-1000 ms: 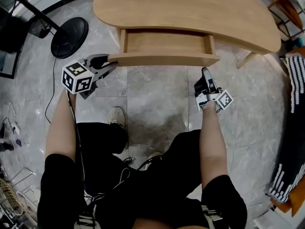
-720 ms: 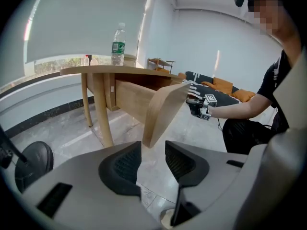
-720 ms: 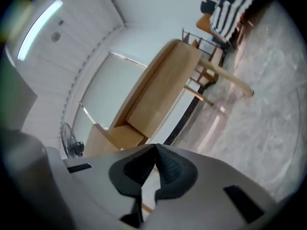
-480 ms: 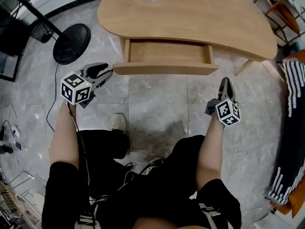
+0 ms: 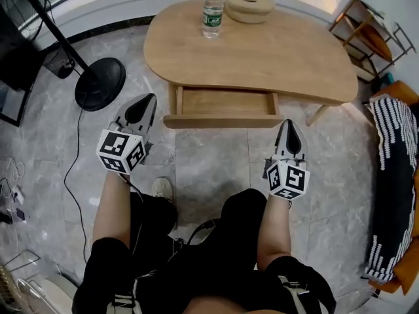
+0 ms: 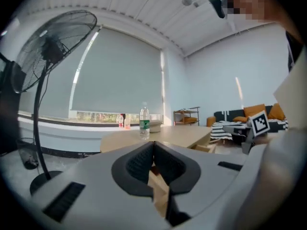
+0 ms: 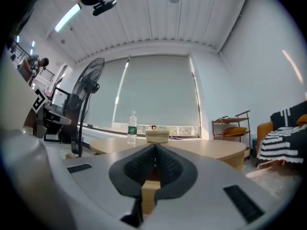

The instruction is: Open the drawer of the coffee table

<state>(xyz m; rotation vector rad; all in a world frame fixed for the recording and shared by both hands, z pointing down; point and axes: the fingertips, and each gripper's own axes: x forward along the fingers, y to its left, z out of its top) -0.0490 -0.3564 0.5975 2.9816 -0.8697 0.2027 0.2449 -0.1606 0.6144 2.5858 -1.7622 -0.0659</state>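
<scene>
drawer (image 5: 226, 103): open, pulled out from under the worktop (image 5: 262, 51)
left tool (image 5: 148, 99): jaws together, nothing held, near drawer's left corner
right tool (image 5: 289, 123): jaws together, nothing held

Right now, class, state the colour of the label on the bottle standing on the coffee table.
Green. The bottle shows best in the head view.

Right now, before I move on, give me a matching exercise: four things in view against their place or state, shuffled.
Things:
1 drawer
2 water bottle
3 fan base
4 right gripper

Place or state:
a on the floor, left of the coffee table
b shut, empty
c pulled out
d upright on the coffee table

Pairs: 1-c, 2-d, 3-a, 4-b
</scene>
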